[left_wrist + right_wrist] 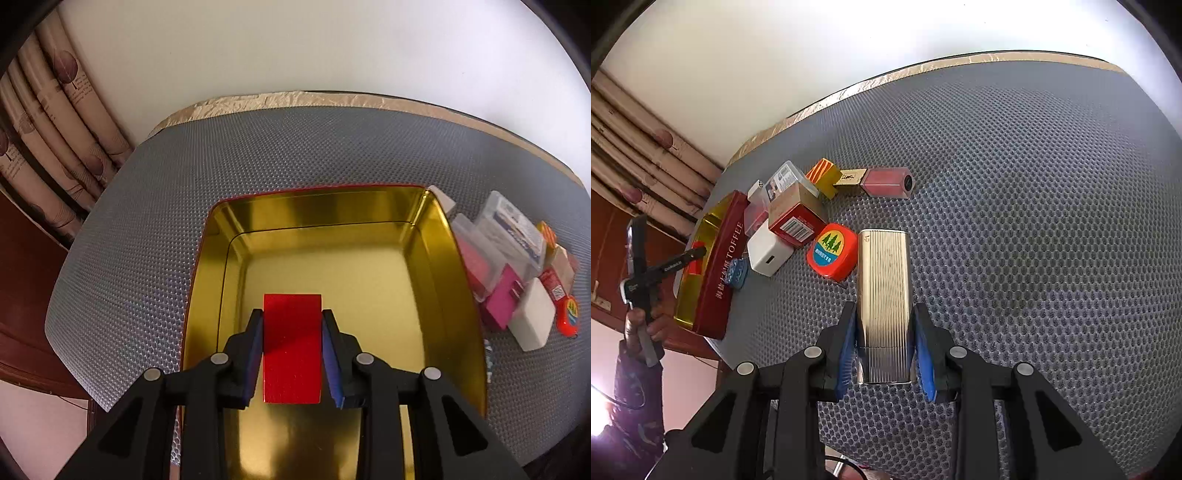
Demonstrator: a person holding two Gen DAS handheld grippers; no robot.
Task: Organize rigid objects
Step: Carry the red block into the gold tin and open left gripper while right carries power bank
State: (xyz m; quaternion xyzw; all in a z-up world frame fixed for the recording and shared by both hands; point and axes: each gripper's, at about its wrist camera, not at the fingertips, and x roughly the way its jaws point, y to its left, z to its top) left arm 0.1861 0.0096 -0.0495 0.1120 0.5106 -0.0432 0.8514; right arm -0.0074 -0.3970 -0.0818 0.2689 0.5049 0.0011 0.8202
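In the left wrist view my left gripper (pixel 291 325) is shut on a flat red box (pixel 291 347), held over the inside of a gold-lined tin (pixel 325 206) with nothing lying on its floor. In the right wrist view my right gripper (pixel 884 321) is shut on a ribbed silver case (pixel 884 295), lengthwise between the blue pads above the grey mat (pixel 1034 221). The same tin (pixel 720 258) shows at the left, red outside with TOFFEE lettering, and the left gripper (pixel 696 253) reaches into it with the red box.
A cluster lies between tin and silver case: white charger (pixel 768 254), red barcode box (pixel 796 218), round orange tape measure (pixel 833 249), clear plastic cases (pixel 783 181), striped orange box (pixel 822 173), pink lip gloss (pixel 886 181), small blue item (pixel 737 273). A person's hand (pixel 639 325) holds the left gripper. Curtains (pixel 55 129) hang left.
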